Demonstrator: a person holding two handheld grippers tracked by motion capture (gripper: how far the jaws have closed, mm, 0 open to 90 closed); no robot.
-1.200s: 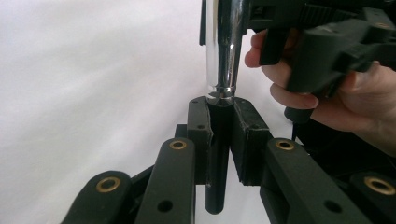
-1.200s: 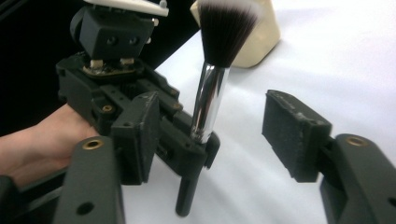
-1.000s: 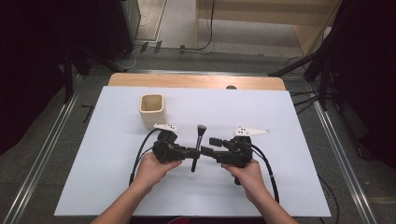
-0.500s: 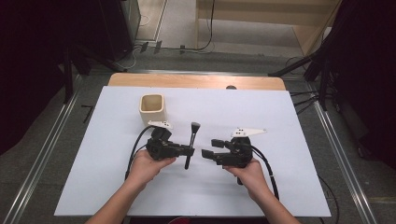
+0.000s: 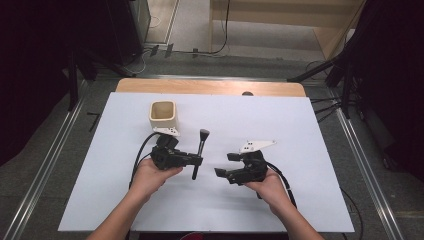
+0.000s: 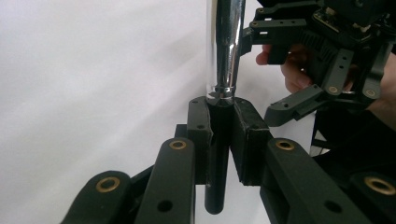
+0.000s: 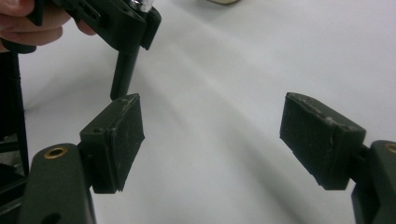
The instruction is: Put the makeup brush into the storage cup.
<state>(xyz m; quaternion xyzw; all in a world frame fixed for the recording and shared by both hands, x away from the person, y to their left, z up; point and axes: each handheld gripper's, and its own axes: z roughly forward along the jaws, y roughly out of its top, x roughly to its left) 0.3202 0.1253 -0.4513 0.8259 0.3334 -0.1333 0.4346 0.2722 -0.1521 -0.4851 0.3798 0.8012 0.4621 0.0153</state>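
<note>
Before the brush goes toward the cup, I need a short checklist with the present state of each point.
1. Left gripper grips the brush: ok, its jaws are closed on the black handle in the left gripper view.
2. Right gripper is free of the brush: ok, its jaws have just been opening and nothing is between them.
3. Brush is off the table: cannot tell.
4. Cup stands upright, mouth open: ok.
5. Way from brush to cup is free: ok, bare table lies between them.
6. Cup is empty: cannot tell, its bottom is not visible.
</note>
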